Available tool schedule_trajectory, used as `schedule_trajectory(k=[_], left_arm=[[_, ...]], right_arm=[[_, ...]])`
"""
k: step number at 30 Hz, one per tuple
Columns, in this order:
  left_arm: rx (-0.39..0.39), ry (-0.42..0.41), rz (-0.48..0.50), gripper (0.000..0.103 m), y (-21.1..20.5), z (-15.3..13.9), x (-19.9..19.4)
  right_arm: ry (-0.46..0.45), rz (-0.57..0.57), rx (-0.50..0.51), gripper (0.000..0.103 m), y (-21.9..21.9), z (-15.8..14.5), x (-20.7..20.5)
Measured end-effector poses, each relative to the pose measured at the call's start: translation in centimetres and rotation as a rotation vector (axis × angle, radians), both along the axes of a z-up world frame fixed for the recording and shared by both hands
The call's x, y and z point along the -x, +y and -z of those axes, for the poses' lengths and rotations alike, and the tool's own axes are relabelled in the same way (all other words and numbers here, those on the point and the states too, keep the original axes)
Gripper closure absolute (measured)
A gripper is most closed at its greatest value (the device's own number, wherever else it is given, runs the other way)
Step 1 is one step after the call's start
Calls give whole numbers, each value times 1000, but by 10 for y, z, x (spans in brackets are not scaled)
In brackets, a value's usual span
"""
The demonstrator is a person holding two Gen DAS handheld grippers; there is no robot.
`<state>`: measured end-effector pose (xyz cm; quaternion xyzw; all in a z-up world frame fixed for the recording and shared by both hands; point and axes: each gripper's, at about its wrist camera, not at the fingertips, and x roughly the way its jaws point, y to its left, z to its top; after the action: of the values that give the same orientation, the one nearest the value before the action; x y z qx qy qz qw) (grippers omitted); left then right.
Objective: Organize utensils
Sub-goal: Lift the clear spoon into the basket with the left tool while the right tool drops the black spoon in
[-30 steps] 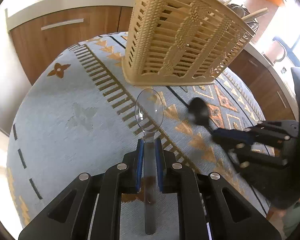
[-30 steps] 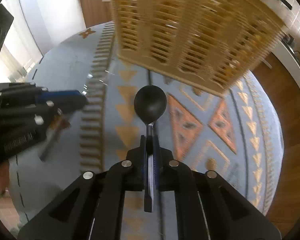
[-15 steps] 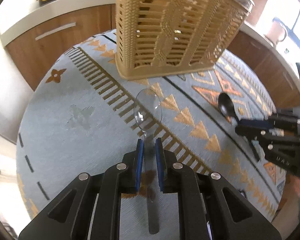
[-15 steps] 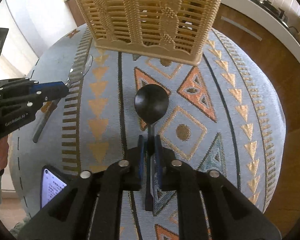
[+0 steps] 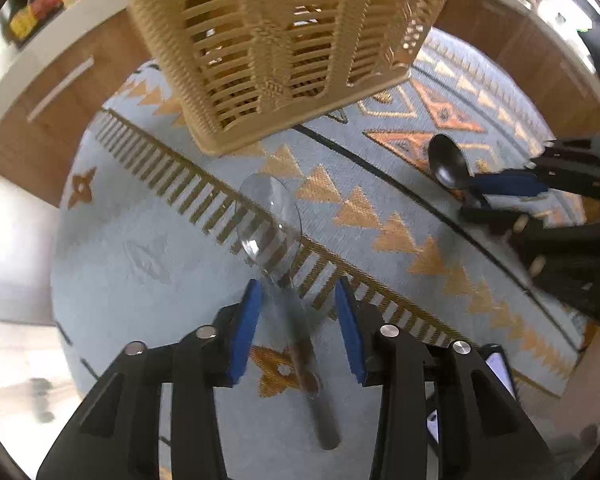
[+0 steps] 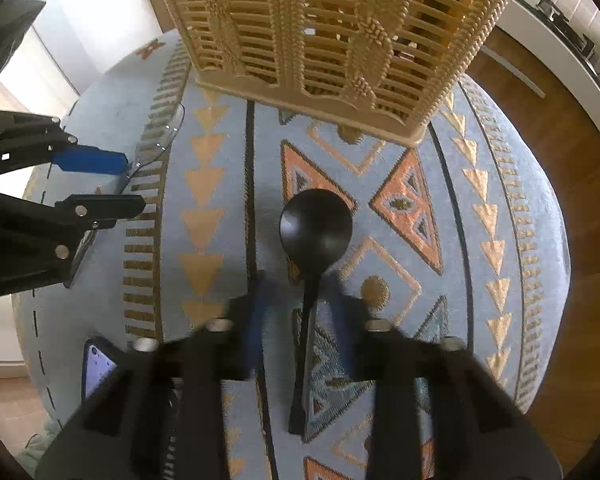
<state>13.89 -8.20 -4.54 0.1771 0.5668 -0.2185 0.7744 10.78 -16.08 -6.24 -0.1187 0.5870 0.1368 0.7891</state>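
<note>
A clear plastic spoon (image 5: 274, 220) lies on the patterned tablecloth (image 5: 140, 240), its handle between the spread fingers of my left gripper (image 5: 298, 300), which is open. A black spoon (image 6: 315, 232) lies on the cloth between the spread fingers of my right gripper (image 6: 300, 300), which is open and motion-blurred. The woven beige utensil basket (image 5: 284, 40) stands just beyond both spoons; it also shows in the right wrist view (image 6: 340, 28). The right gripper (image 5: 500, 196) and black spoon (image 5: 448, 160) show at the right of the left wrist view. The left gripper (image 6: 112, 180) shows at the left of the right wrist view.
A phone (image 6: 98, 372) lies near the table's front edge, between the grippers. Wooden cabinets with a white counter (image 5: 60, 80) surround the round table. Bottles (image 5: 36, 4) stand on the counter at far left.
Both grippers have opened and let go of their spoons, which now lie on the cloth. Both grippers have moved closer to the basket.
</note>
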Motion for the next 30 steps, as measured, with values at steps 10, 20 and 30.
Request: schedule_trajectory(k=[10, 20, 30], left_arm=[[137, -147, -86, 93, 12, -13, 33], [529, -528, -159, 93, 47, -134, 81], [763, -838, -160, 93, 11, -218, 52]], right_arm=[[-117, -28, -111, 98, -14, -30, 23], [-562, -48, -372, 98, -31, -176, 62], [-919, 33, -482, 98, -58, -234, 28]])
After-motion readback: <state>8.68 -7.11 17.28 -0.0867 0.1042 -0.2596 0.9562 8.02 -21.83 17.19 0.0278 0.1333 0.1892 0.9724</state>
